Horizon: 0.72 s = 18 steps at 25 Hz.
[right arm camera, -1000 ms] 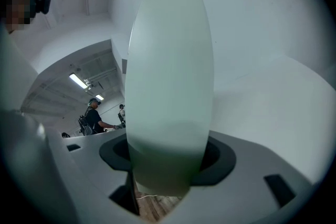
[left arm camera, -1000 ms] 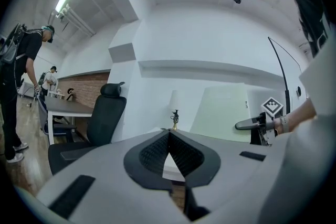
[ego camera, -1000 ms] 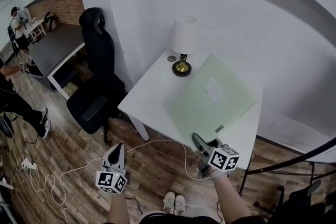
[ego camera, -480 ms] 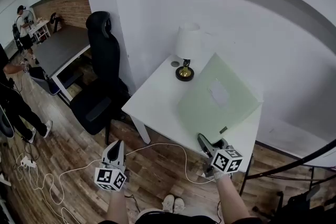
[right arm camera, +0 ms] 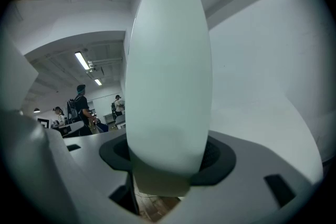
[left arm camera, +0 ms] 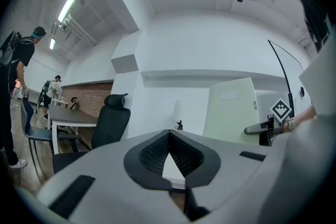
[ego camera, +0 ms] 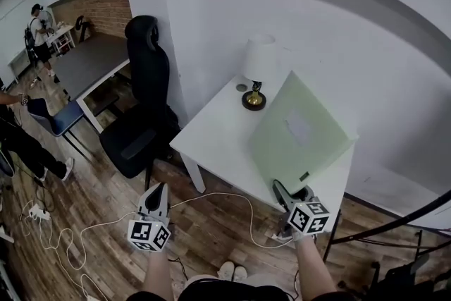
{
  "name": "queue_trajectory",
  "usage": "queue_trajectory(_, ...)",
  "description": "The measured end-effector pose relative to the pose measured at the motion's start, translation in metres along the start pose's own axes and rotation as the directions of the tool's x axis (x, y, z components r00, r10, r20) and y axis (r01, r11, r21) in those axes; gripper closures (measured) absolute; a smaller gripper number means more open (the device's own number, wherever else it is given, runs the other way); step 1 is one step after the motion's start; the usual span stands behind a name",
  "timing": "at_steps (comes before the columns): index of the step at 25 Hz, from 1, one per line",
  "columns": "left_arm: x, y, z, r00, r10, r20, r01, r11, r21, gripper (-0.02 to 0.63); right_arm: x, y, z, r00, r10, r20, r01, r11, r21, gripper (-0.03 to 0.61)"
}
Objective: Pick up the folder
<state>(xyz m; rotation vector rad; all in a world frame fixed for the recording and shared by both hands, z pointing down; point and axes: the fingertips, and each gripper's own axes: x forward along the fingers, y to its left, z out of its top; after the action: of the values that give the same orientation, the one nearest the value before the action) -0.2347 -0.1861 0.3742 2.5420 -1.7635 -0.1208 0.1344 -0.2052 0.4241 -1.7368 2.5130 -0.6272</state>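
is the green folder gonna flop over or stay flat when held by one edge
Probably stays fairly flat: the folder tilts up over the table as one unbent sheet, gripped only at its near edge by the right gripper. Likely light, since one grip carries it. Its smooth face might slip.

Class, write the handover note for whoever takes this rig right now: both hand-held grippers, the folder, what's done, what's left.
Left hand-held gripper: shut, empty, over the floor short of the table.
Right hand-held gripper: clamped on the near edge of the green folder.
Green folder: tilted up over the table, beside the lamp.
Done: grasp.
Left: lift it fully clear.
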Motion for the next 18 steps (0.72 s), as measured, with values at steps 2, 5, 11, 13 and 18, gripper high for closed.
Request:
queue_trajectory(2, -0.002, 0.002, 0.001, 1.000, 0.005, 0.001, -0.005, 1.000, 0.000, 0.601, -0.001, 0.000, 0.000, 1.000, -0.005, 0.002, 0.005, 1.000, -0.005, 0.293)
queue_trajectory(5, -0.005, 0.003, 0.004, 1.000, 0.014, 0.005, -0.014, 1.000, 0.002, 0.601, -0.003, -0.001, 0.001, 1.000, -0.012, 0.005, 0.012, 1.000, -0.011, 0.293)
queue_trajectory(11, -0.012, 0.004, 0.009, 0.999, 0.033, 0.022, -0.033, 0.999, 0.003, 0.601, -0.010, -0.005, 0.002, 1.000, -0.026, 0.006, 0.026, 0.999, -0.048, 0.293)
queue_trajectory(13, -0.015, 0.005, 0.010, 0.999, 0.037, 0.025, -0.037, 0.999, 0.004, 0.601, -0.012, -0.005, 0.003, 1.000, -0.029, 0.008, 0.029, 0.998, -0.060, 0.293)
queue_trajectory(18, -0.020, 0.004, 0.012, 0.999, 0.043, 0.027, -0.043, 0.999, 0.010, 0.601, -0.019, -0.008, 0.006, 0.999, -0.043, 0.018, 0.044, 0.996, -0.079, 0.293)
